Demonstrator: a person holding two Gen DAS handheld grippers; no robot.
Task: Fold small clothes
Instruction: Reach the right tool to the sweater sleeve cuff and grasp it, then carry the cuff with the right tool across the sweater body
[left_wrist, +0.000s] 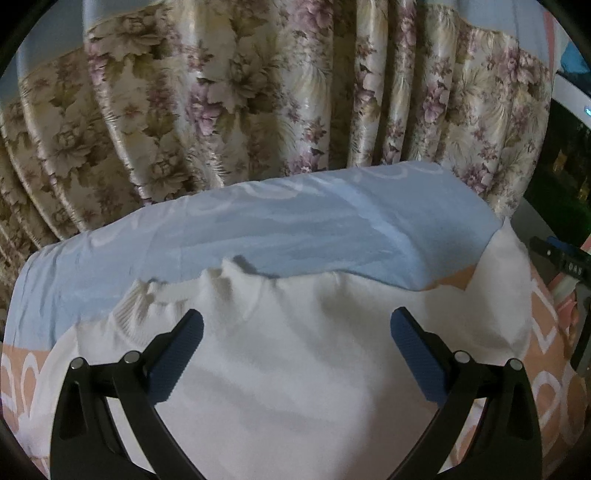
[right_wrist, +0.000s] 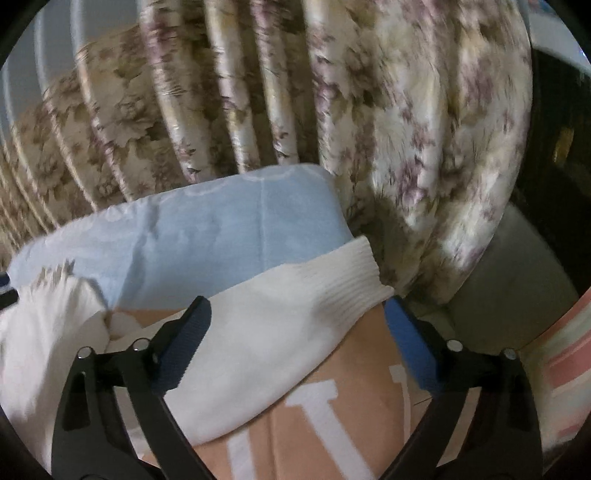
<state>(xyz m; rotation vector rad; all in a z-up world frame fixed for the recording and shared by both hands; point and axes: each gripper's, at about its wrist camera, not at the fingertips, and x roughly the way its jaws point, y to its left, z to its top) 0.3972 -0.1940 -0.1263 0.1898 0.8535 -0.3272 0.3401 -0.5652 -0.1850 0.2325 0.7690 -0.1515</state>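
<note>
Here, both released tools, left tool (left_wrist: 295, 354) and right tool (right_wrist: 297, 339), are hovering over the white sweater (left_wrist: 295, 369), its ribbed cuff (right_wrist: 347, 273) at twelve o'clock, likely needing pinching next.

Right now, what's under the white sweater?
The white sweater lies on a bedspread, blue at the far side and peach with white letters nearer. Whatever the sweater covers, including the bedspread beneath it, cannot be seen.

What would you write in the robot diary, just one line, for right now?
left claw: open, above white sweater | right claw: open, sleeve cuff between fingers, no grip | sweater: flat on bed cover, unfolded
</note>
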